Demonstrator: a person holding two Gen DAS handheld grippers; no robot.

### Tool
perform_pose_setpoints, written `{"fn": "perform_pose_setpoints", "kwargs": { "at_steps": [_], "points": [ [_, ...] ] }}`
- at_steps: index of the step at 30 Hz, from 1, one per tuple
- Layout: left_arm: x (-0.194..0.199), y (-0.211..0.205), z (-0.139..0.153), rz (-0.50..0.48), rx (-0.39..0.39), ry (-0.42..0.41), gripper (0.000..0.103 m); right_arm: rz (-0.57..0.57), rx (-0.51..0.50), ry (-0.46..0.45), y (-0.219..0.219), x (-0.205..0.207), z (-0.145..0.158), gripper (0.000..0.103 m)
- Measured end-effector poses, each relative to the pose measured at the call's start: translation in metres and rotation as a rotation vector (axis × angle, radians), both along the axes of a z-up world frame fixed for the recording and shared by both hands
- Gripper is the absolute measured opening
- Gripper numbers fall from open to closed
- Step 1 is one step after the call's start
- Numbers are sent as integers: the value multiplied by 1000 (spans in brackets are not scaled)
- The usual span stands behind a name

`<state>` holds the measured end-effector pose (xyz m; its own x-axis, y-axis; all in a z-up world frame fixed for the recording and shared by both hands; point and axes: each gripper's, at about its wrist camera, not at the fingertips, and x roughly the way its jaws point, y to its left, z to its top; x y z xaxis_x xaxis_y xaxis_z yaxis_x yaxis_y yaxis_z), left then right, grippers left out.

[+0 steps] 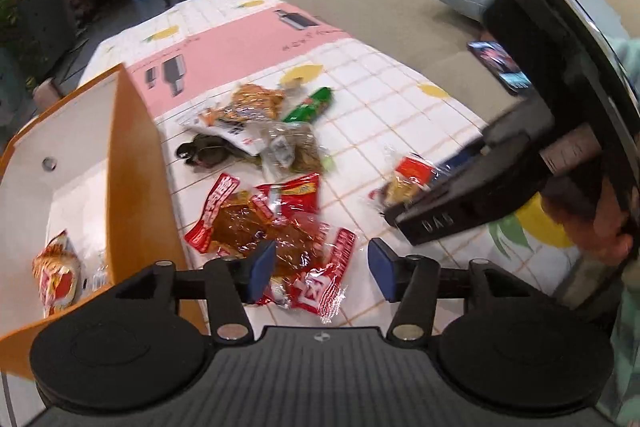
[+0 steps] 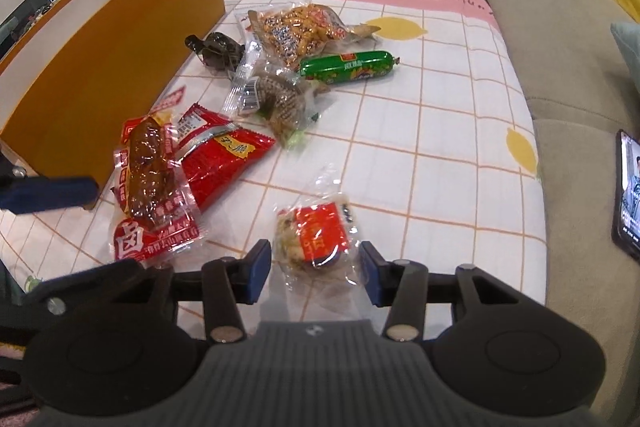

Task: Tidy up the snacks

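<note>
The left hand-held gripper hangs with its blue pads spread apart, released. Its left pad overlaps the near edge of a clear-and-red packet of braised meat lying on the desk; the right pad sits over bare cloth, so nothing is pinched.

The right hand-held gripper also stands released, its pads either side of a small clear packet with a red label. The packet lies flat on the checked cloth, and the pads do not appear to press on it.

Just left of that small packet, in the right wrist view, the meat packet overlaps a flat red foil packet.

To the left stands an orange box with a white inside, close beside the meat packet. One red-and-yellow snack bag already lies in it.

Farther along the desk is a loose heap: a clear packet of brown pieces, a dark wrapped snack, and a bag of orange crackers. A green sausage stick lies just right of the heap.

Beyond the right edge of the desk runs a beige sofa, with a lit phone resting on it.
</note>
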<state>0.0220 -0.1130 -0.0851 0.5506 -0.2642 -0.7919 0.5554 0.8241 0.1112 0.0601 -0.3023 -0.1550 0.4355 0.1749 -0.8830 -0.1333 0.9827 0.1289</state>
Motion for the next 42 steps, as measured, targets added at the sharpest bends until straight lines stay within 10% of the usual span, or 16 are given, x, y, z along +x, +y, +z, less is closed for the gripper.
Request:
{"fn": "perform_pose_setpoints", "kwargs": {
  "at_steps": [11,22,42],
  "points": [
    [53,25,-9,489,-221,294,74,-40,48,31,-10,4,-4,55],
    [63,30,-36,824,-276,376,82,-28,58,23,-7,12,-7,55],
    [67,28,-54,714,-285,276,62,-7,39,-14,0,18,-7,36]
  ]
}}
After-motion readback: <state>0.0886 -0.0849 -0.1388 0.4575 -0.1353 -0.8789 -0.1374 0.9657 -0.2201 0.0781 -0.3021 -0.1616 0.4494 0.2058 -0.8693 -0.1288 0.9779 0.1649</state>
